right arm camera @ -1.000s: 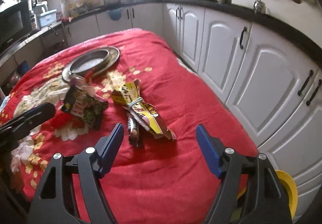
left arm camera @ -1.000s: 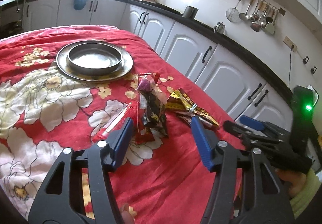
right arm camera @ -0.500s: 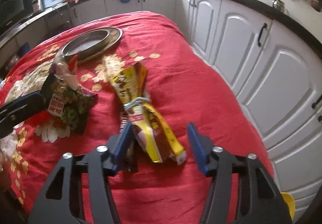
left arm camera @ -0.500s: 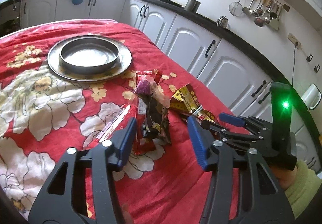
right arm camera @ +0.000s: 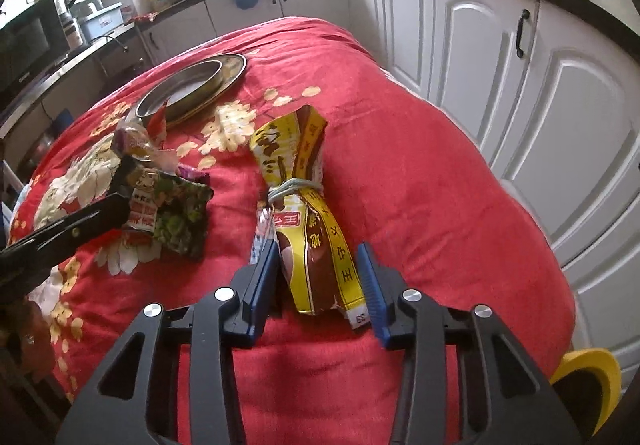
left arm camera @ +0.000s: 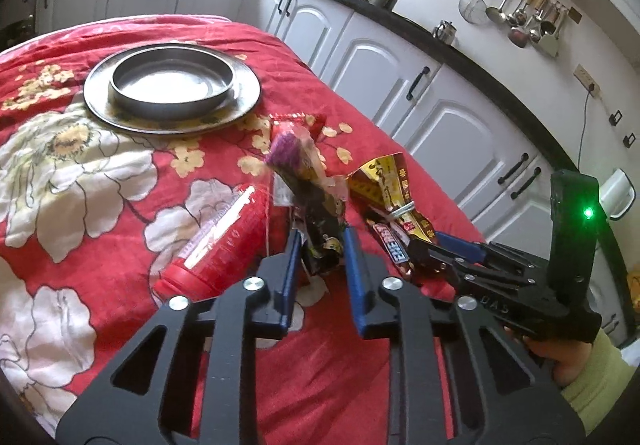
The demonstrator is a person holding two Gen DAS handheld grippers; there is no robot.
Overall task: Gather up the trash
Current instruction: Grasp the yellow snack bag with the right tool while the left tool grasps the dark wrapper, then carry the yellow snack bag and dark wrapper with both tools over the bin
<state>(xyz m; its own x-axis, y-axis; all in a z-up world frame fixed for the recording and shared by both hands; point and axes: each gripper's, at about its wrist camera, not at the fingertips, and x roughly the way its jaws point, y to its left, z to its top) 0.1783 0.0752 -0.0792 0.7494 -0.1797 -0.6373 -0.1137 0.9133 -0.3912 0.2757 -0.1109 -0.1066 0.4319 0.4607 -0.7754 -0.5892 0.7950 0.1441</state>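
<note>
Red floral cloth (left arm camera: 100,181); yellow-brown wrapper (right arm camera: 316,245) bears unreadable script.

Cloth (left arm camera: 100,205): red, with white and yellow flower pattern. Near-right wrapper (right arm camera: 316,245): yellow and brown, red label. Left wrapper (right arm camera: 176,217): dark, green-mottled, purple top. Tube (left arm camera: 216,241): red. Far dish (left arm camera: 172,85): grey metal. Gripper pads (right arm camera: 260,277): blue on black frames.

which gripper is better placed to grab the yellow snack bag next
Right. The right hand-held gripper already straddles the yellow snack bag, one finger on each side. The left hand-held gripper is closing around the dark wrapper.
</note>
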